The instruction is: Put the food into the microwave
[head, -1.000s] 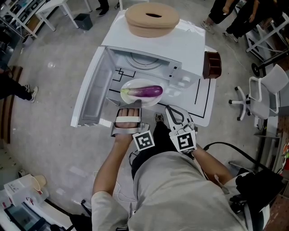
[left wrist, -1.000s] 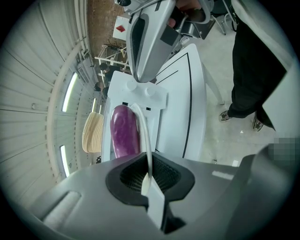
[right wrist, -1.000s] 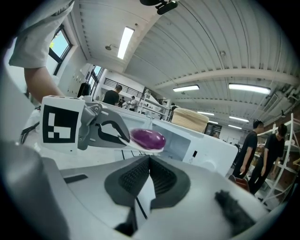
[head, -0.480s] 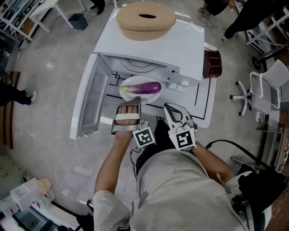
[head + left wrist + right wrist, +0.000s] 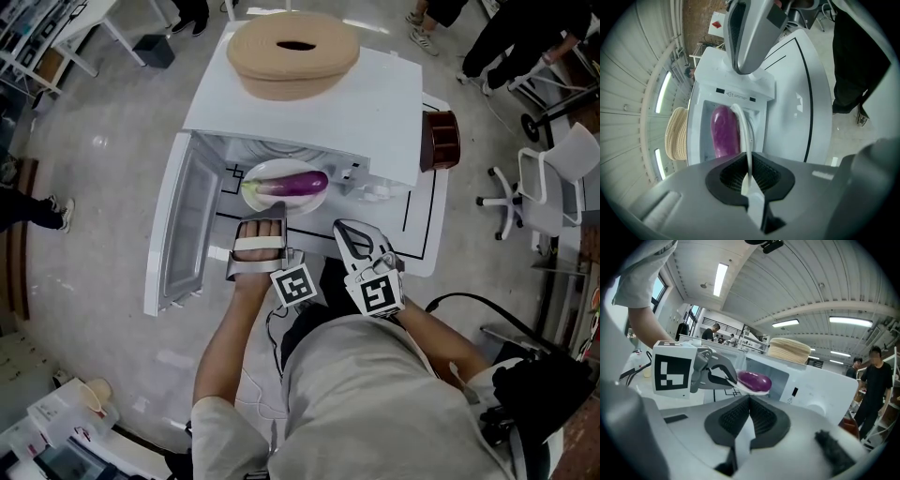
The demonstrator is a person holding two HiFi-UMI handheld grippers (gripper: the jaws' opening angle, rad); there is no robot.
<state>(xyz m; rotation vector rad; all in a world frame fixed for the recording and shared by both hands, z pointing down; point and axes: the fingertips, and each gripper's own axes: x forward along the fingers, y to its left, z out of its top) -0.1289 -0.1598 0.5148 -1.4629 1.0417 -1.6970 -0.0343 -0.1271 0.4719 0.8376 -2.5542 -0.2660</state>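
- Since a second ago you have carried the plate (image 5: pixel 286 202) farther in: it was out in front of the microwave (image 5: pixel 375 103) opening, and now its far edge sits under the oven's top front edge.
- Your left tool (image 5: pixel 260 223) has gone forward with the plate, and it is clamped on the near rim. In the left gripper view the thin white rim runs straight down between the two black pads.
- Your right tool (image 5: pixel 347 228) has kept its place just right of the left one, near the oven's front. Its jaws are closed together with nothing between them, and it touches neither plate nor oven.
- The eggplant (image 5: pixel 300 184) lies flat on the plate at the mouth of the microwave, not yet fully inside.
- Its long axis runs left to right, across the opening. The pale green stem end points left, toward the door (image 5: pixel 183 225), and the rounded purple end points right, toward the control panel side.
- The door stands swung open on the left, as before.
- The microwave sits on the white bench (image 5: pixel 427 225) marked with black lines.
- A round woven piece (image 5: pixel 292 42) rests on the oven's top, and a brown box (image 5: pixel 441 139) stands just right of the oven.
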